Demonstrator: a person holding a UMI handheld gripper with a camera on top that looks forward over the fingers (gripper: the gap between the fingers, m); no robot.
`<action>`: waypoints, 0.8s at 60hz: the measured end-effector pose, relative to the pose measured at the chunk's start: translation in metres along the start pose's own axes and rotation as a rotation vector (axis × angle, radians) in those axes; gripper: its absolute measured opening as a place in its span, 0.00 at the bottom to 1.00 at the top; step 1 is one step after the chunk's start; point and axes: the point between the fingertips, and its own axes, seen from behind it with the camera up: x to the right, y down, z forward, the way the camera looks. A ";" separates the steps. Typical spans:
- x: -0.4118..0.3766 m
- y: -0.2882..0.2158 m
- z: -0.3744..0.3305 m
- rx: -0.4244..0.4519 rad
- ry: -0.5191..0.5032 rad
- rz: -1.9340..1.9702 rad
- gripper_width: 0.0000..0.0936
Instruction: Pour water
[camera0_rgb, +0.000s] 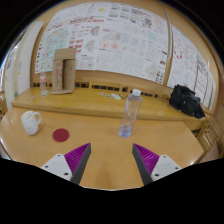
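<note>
On the pale wooden table (100, 160), going left to right: a white ceramic mug (32, 122) at ten o'clock from the gripper (111, 158), a small round dark-red coaster (61, 134) just beside it, then the clear plastic water bottle (129, 113) at one o'clock — upright, capped, beyond the fingertips. The fingers are spread apart, holding nothing. Judged best: approach level, centre the bottle's mid-body between the pads — then close squarely.
</note>
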 end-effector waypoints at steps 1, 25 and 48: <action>0.007 -0.004 0.012 0.008 0.004 -0.002 0.91; 0.083 -0.073 0.215 0.124 -0.005 0.074 0.84; 0.078 -0.075 0.239 0.183 -0.008 0.079 0.37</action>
